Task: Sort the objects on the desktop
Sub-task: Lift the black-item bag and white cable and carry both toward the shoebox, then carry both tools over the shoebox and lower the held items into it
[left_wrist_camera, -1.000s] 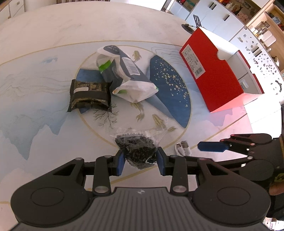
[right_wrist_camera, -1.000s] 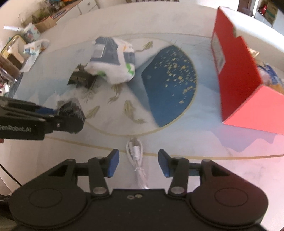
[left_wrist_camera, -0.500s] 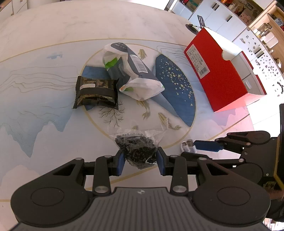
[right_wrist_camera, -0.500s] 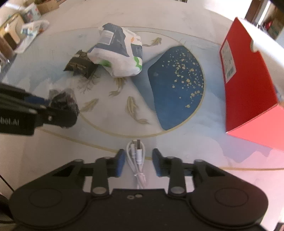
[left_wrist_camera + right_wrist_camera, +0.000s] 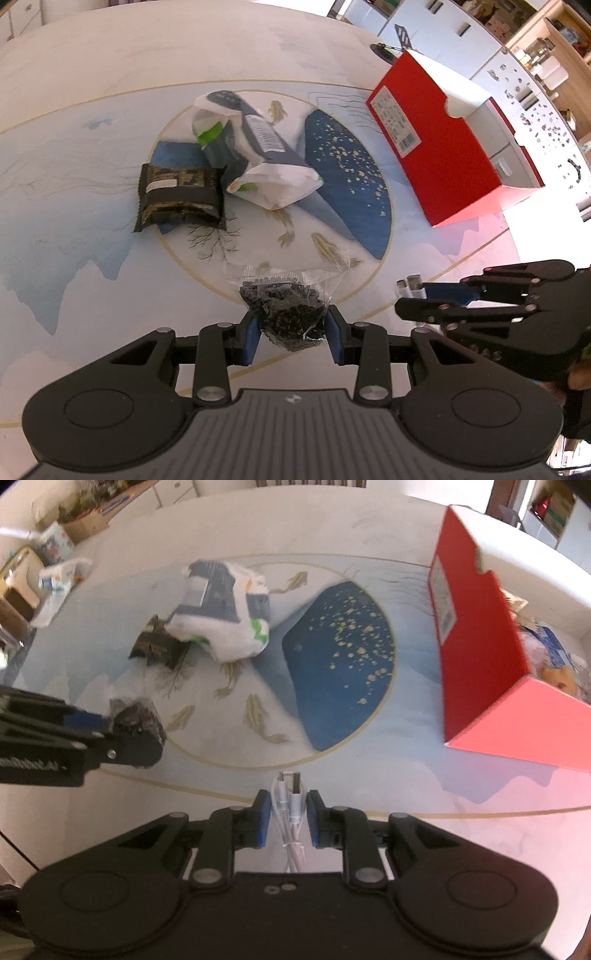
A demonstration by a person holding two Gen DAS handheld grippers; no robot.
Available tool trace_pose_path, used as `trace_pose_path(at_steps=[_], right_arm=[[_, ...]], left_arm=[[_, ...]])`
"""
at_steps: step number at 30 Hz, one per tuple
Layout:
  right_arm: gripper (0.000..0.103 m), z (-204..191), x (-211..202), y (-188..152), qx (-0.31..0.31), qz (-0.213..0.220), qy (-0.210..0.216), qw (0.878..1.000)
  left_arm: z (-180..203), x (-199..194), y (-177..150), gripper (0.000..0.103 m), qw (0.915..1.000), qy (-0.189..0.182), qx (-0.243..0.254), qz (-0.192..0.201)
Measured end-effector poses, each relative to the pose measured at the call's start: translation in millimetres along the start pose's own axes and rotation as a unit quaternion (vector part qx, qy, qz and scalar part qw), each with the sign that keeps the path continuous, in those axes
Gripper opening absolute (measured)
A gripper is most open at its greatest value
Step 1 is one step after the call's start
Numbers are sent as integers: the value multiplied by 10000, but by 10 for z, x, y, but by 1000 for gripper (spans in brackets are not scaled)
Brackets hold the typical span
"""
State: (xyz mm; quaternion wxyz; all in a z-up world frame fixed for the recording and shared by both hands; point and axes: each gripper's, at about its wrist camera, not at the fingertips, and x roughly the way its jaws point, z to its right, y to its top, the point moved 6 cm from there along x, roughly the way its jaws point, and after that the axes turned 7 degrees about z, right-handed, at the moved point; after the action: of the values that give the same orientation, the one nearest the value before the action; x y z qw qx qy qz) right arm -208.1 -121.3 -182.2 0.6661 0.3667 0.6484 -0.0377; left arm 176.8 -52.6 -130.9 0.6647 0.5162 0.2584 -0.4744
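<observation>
My left gripper (image 5: 291,334) is shut on a clear bag of dark dried bits (image 5: 284,306), held just above the table. In the right wrist view the same bag (image 5: 136,720) shows at the left, in that gripper (image 5: 122,734). My right gripper (image 5: 288,812) is closing its jaws on a coiled white USB cable (image 5: 291,801); the blue pads touch both its sides. From the left wrist view the cable's plugs (image 5: 410,286) stick out past the right gripper (image 5: 419,291). A white and blue pouch (image 5: 258,158) and a dark packet (image 5: 179,195) lie mid-table.
An open red box (image 5: 436,158) stands at the right of the table; in the right wrist view it (image 5: 476,638) holds several packets. The patterned tabletop (image 5: 74,206) spreads out to the left. Bags and clutter (image 5: 55,576) sit beyond the far left edge.
The right gripper's jaws have closed from wide apart onto the white cable. The left gripper has kept still with the bag in it.
</observation>
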Motion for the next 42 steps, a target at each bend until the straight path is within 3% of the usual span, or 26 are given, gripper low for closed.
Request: trace_pose_path(at_steps=[18, 20, 42], right_arm=[[19, 507, -771, 142, 777, 645, 45, 9949], [10, 583, -844, 165, 838, 719, 36, 9939], [10, 1562, -1375, 341, 1360, 1300, -311, 9816]], left_arm=[[677, -161, 316, 35, 9959, -432, 799, 0], [760, -171, 353, 35, 9950, -439, 897, -5], [1623, -1, 773, 35, 9855, -632, 1574, 83]])
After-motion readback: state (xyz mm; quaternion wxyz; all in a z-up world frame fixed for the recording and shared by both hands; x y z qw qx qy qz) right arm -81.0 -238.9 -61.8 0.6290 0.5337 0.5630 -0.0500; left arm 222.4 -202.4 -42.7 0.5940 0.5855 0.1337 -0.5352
